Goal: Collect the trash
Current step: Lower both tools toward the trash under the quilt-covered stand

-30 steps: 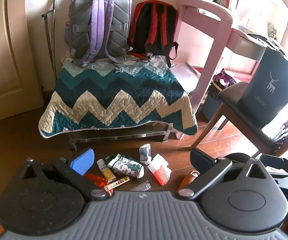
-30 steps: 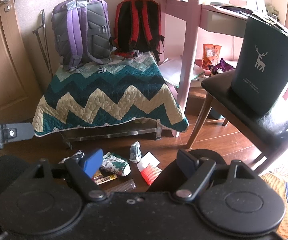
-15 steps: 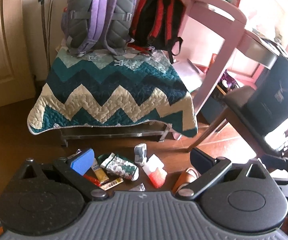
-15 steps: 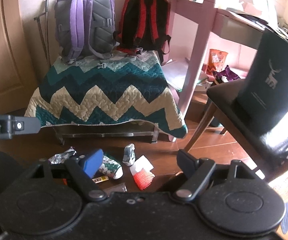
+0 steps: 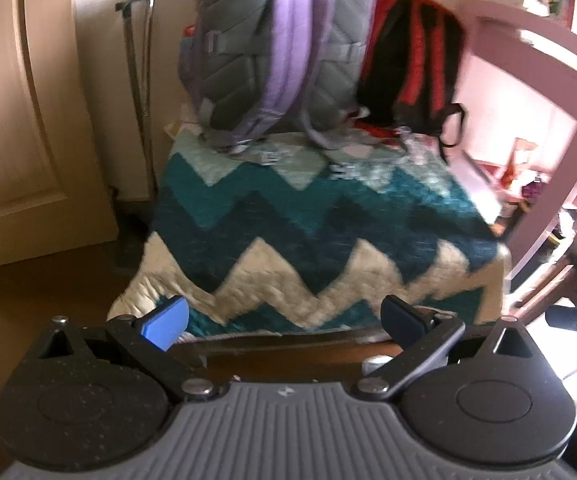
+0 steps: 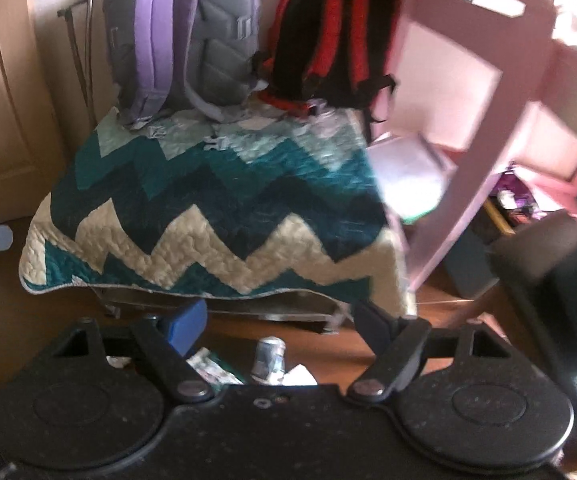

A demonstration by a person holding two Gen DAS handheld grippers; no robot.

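Both views are blurred. Low in the right wrist view, a crushed silver can [image 6: 269, 356], a green patterned wrapper [image 6: 213, 369] and a white scrap [image 6: 298, 375] lie on the wood floor, partly hidden by the gripper body. My right gripper [image 6: 280, 322] is open above them with nothing between its fingers. My left gripper [image 5: 284, 320] is open too, facing the quilt's lower edge. Only a pale bit of litter [image 5: 374, 364] shows beneath it; the other trash is hidden.
A low table under a teal and cream zigzag quilt [image 5: 308, 232] stands ahead, with a purple-grey backpack [image 5: 276, 52] and a red-black backpack [image 5: 412, 64] on it. A pink desk frame [image 6: 484, 128] rises at the right. A pale door [image 5: 16, 120] is at the left.
Both grippers have tilted upward and nearer to the quilted table. The floor litter has slid down out of the left wrist view and mostly out of the right. The dark bin and chair have left both views.
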